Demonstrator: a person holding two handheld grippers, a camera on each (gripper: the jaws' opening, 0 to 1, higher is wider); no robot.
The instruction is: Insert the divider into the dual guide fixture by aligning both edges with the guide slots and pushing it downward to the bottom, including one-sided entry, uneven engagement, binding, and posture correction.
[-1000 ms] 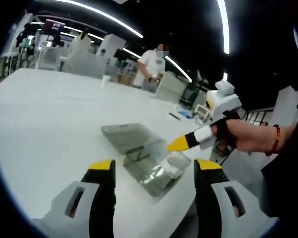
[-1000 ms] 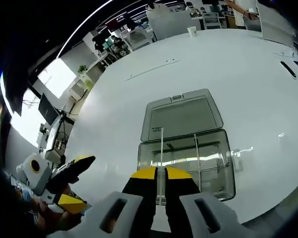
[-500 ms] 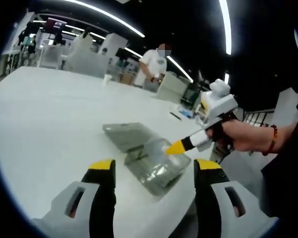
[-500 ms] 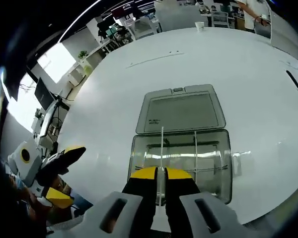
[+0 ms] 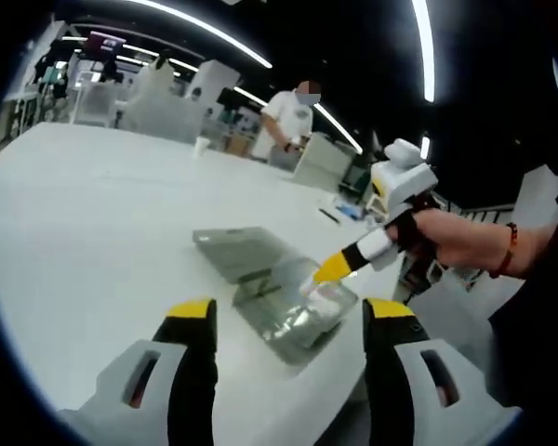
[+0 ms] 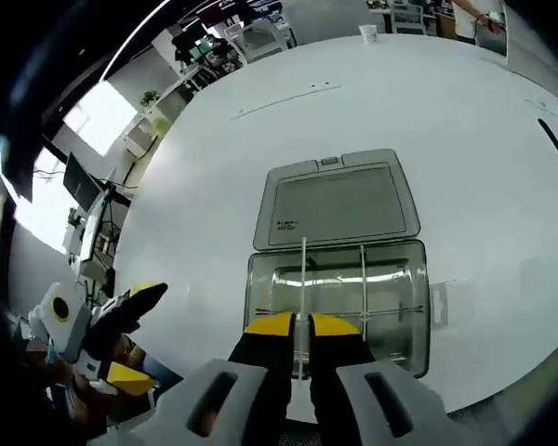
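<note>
**Divider held over the open box, right claw raised a little**

Change since a second ago: in the left gripper view the right claw [image 5: 333, 269] has tilted up and now sits above the near-right part of the clear box [image 5: 293, 311], where before it lay lower beside it. In the right gripper view the box [image 6: 339, 302] has slid a little down and toward centre; that is camera shift, as box and lid keep their places on the table [image 6: 260, 139].

Right claw [image 6: 300, 324]: yellow-tipped jaws closed to a narrow slit on the divider [image 6: 303, 279], a thin clear plate seen edge-on, rising from the jaws over the left part of the box.

Left claw [image 5: 288, 316]: jaws wide apart, nothing between them, held well back from the box. It also shows at lower left of the right gripper view [image 6: 121, 339].

Container: a clear rectangular box with its grey lid [image 6: 339, 200] folded back flat on the white table [image 5: 93, 214]. Inside, a second upright clear divider [image 6: 363, 293] stands right of the held one. Whether the held divider's edges are in any slot cannot be told.
</note>
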